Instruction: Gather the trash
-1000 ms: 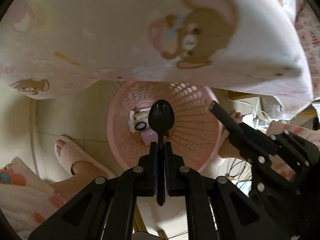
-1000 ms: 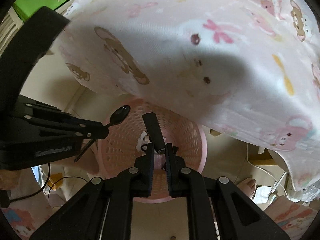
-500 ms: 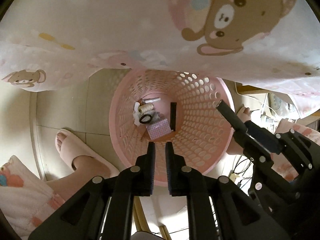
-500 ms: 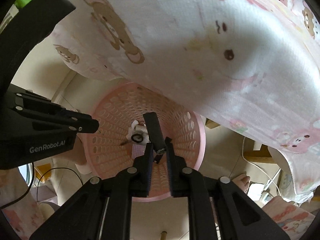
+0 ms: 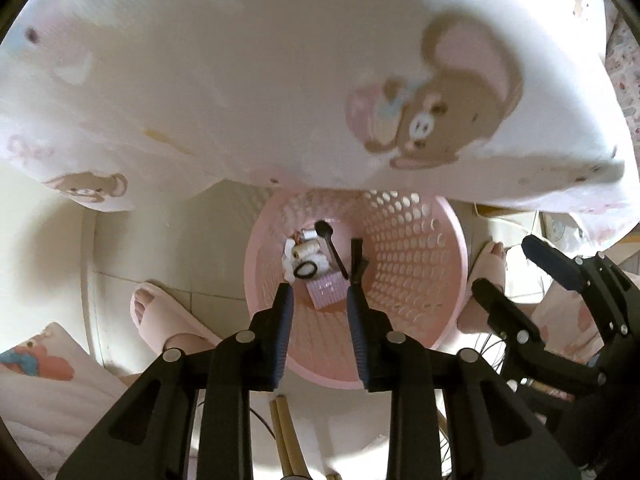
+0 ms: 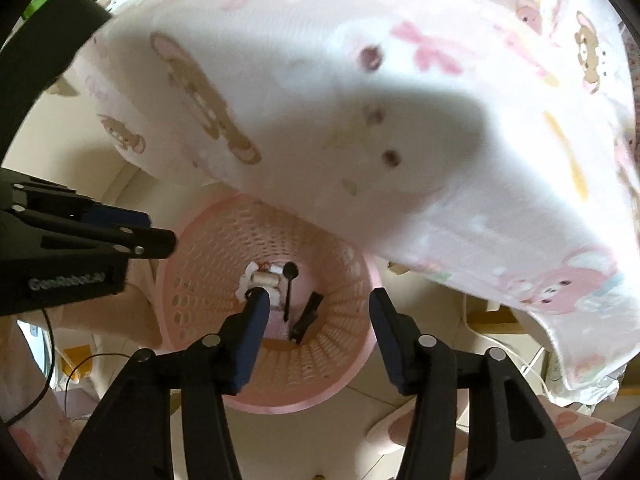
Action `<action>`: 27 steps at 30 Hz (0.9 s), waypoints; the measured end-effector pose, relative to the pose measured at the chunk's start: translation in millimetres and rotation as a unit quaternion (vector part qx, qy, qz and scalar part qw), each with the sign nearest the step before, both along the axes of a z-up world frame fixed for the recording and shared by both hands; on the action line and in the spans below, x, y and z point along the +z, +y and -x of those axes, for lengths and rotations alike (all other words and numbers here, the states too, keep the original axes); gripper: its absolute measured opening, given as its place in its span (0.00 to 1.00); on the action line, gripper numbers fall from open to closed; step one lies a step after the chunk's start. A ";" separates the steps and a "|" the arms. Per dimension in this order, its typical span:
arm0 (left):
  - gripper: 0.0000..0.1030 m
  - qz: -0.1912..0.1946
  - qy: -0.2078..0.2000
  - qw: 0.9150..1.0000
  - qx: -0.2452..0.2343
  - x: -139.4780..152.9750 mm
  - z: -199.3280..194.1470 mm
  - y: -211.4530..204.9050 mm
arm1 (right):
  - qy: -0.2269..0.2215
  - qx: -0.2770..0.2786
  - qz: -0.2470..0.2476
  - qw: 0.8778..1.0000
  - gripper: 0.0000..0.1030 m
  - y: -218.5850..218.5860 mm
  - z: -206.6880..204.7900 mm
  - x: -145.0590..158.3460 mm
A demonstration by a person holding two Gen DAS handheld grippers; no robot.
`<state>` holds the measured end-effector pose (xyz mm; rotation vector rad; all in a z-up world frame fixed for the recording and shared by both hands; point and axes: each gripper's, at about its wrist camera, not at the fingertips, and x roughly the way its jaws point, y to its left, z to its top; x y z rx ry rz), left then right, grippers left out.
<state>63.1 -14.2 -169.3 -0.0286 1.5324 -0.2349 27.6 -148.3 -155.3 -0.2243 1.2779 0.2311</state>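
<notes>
A pink perforated trash basket (image 5: 424, 280) (image 6: 344, 364) stands on the floor below both grippers. At its bottom lie a black plastic spoon (image 5: 330, 242) (image 6: 289, 280), a flat black strip (image 5: 356, 258) (image 6: 307, 318), a pale thread spool (image 5: 306, 249) (image 6: 266, 279), a black ring (image 5: 306, 269) and a pink piece (image 5: 327, 292). My left gripper (image 5: 320, 292) hangs straight above the basket, its jaws opening with nothing between them. My right gripper (image 6: 316, 298) is also over the basket, jaws opening wide and empty. The right gripper's fingers (image 5: 548, 258) show at the right of the left wrist view.
A white cloth with bear and bow prints (image 5: 280, 80) (image 6: 400, 100) overhangs the basket's far rim. A person's feet in pink slippers (image 5: 156, 312) (image 5: 486, 276) stand on either side of the basket on the pale tiled floor. Cables (image 6: 72, 368) trail on the floor.
The left gripper let go of the black spoon and the right one let go of the black strip; both now lie in the basket. Both sets of jaws have spread apart.
</notes>
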 end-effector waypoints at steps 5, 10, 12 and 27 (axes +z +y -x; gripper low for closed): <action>0.26 -0.006 -0.059 0.998 -0.004 29.8 -0.4 4.6 | -0.032 -0.016 -0.009 0.999 0.54 -9.5 -3.7 24.3; 0.26 -0.021 -0.140 0.990 -0.016 64.1 4.8 4.6 | -0.078 -0.021 -0.019 0.997 0.59 -17.5 3.4 57.1; 0.26 -0.021 -0.172 0.985 -0.016 78.0 8.3 5.8 | -0.093 -0.022 -0.026 0.995 0.59 -20.3 6.8 68.7; 0.77 -0.047 -0.357 0.933 0.011 140.9 20.9 10.8 | -0.216 -0.068 -0.066 0.972 0.71 -49.2 26.0 134.9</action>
